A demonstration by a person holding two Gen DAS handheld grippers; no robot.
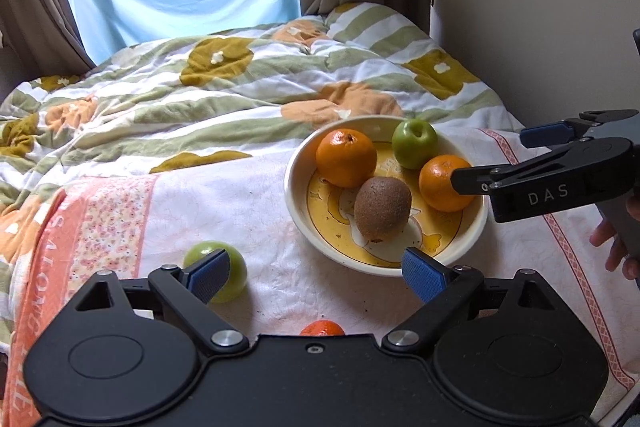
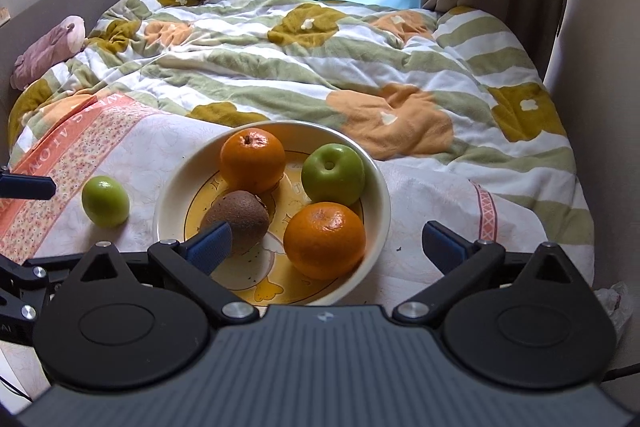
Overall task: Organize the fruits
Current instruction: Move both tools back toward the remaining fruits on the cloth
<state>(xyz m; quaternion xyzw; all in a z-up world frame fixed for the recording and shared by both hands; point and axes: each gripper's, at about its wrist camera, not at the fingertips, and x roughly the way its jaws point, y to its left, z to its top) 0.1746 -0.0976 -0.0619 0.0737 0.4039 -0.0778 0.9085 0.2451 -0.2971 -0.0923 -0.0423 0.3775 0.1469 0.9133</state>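
With both the left gripper (image 1: 316, 273) and right gripper (image 2: 326, 247) spread wide and empty, the small green fruit (image 1: 224, 277) left of the cream-rimmed yellow bowl (image 2: 376, 187) could roll off across the soft bed if nudged.

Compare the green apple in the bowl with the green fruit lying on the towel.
The green apple sits inside the bowl among other fruit; the green fruit lies alone on the towel, left of the bowl. The apple looks larger and darker, with a visible stem dimple on top; the loose fruit is paler and shows none. Both are round, green and glossy.
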